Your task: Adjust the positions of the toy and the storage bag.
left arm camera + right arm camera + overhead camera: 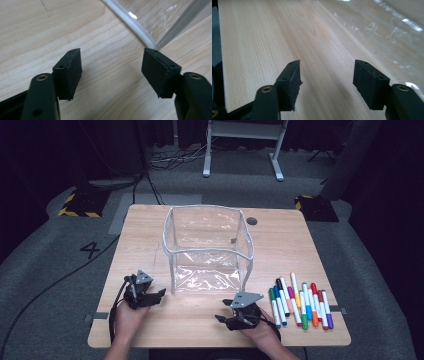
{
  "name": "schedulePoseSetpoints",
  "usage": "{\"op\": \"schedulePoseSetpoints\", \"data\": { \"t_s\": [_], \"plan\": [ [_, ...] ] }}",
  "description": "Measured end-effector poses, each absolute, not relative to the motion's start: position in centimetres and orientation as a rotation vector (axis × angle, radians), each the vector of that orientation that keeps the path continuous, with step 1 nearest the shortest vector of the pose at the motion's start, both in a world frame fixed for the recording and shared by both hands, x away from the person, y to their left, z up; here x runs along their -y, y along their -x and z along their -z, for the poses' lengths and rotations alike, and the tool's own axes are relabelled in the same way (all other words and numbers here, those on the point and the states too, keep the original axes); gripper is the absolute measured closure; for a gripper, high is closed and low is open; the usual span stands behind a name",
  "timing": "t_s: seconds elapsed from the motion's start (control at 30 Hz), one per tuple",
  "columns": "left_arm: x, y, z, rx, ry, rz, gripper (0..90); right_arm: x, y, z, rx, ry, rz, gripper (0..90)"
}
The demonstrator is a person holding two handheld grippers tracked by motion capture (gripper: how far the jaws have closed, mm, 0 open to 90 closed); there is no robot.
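We see a clear plastic bin (207,251) holding nothing on the bench (290,242); markers (300,301) show from above; left tool (112,72) and right tool (325,83) both released.

You stand at a light wooden surface (150,227) with a small dark round hole (252,221) near its far edge. Under it and around it you see a grey carpet floor (60,265), with a black number 4 (90,249) marked at your left. Black cables (55,282) run over the floor. Two black bases with yellow-black warning stripes (82,202) stand at the far corners, left and right. Behind, you see the white legs of a frame (242,147). The room beyond is dark, and the light falls mostly on the surface.
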State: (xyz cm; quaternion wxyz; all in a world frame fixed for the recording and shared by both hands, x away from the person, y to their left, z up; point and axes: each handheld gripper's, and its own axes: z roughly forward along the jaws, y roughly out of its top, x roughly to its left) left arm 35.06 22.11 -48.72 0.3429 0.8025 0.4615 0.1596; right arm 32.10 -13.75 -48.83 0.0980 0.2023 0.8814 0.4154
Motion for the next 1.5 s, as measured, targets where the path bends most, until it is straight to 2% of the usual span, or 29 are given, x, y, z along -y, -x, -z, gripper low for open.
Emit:
{"op": "schedulePoseSetpoints", "data": {
  "t_s": [0.23, 0.27, 0.37, 0.4, 0.53, 0.57, 0.6, 0.63, 0.7, 0.73, 0.77, 0.8, 0.83, 0.87, 0.9, 0.97, 1.07, 1.5],
  "plan": [
    [-21.0, -34.2, 46.2, -1.105, -2.074, -0.395, 35.1, 16.5, -31.8, 45.7, -2.521, -0.673, -1.288, 44.8],
    [-20.7, -34.1, 45.9, -1.083, -2.078, -0.391, 36.4, 16.9, -31.7, 45.2, -2.51, -0.682, -1.286, 45.5],
    [-20.1, -34.0, 44.7, -1.018, -2.088, -0.376, 49.2, 18.1, -31.7, 44.0, -2.476, -0.712, -1.278, 49.1],
    [-19.7, -34.1, 44.3, -0.997, -2.089, -0.361, 53.1, 18.9, -31.9, 43.3, -2.457, -0.749, -1.29, 53.5],
    [-19.0, -35.0, 43.6, -0.978, -2.079, -0.326, 54.2, 19.8, -32.5, 42.5, -2.434, -0.796, -1.263, 54.3],
    [-18.8, -35.3, 43.6, -0.973, -2.082, -0.326, 57.2, 20.0, -32.9, 42.2, -2.419, -0.814, -1.247, 54.2],
    [-18.5, -35.7, 43.6, -0.948, -2.085, -0.336, 69.7, 20.1, -33.6, 41.9, -2.408, -0.852, -1.237, 54.1],
    [-18.4, -35.8, 43.6, -0.935, -2.086, -0.341, 77.1, 20.1, -33.9, 41.8, -2.406, -0.862, -1.238, 54.0],
    [-18.4, -35.8, 43.6, -0.929, -2.099, -0.353, 83.9, 20.0, -34.3, 41.8, -2.406, -0.864, -1.235, 54.1],
    [-18.4, -35.8, 43.6, -0.917, -2.105, -0.363, 85.5, 19.5, -35.1, 41.7, -2.408, -0.855, -1.214, 57.4],
    [-18.4, -35.7, 43.6, -0.912, -2.109, -0.368, 85.5, 19.5, -35.1, 41.7, -2.408, -0.855, -1.214, 57.4],
    [-18.3, -35.6, 43.6, -0.909, -2.109, -0.38, 86.1, 19.4, -35.5, 41.7, -2.405, -0.842, -1.189, 62.0],
    [-18.3, -35.5, 43.6, -0.903, -2.119, -0.387, 86.4, 19.3, -35.9, 41.6, -2.408, -0.839, -1.169, 68.4],
    [-18.4, -35.2, 43.5, -0.904, -2.117, -0.384, 86.6, 19.4, -36.6, 41.5, -2.428, -0.845, -1.151, 80.0],
    [-18.4, -35.2, 43.5, -0.904, -2.117, -0.384, 86.6, 19.4, -36.6, 41.5, -2.428, -0.845, -1.151, 80.0],
    [-18.5, -34.8, 43.5, -0.889, -2.126, -0.357, 86.7, 19.9, -36.7, 41.2, -2.452, -0.867, -1.162, 86.8],
    [-18.3, -33.9, 43.4, -0.867, -2.139, -0.355, 86.6, 20.4, -35.9, 41.2, -2.474, -0.866, -1.178, 87.0],
    [-16.6, -30.2, 43.6, -0.78, -2.131, -0.179, 86.5, 23.7, -29.9, 41.2, -2.518, -0.844, -1.205, 86.9]
  ]
}}
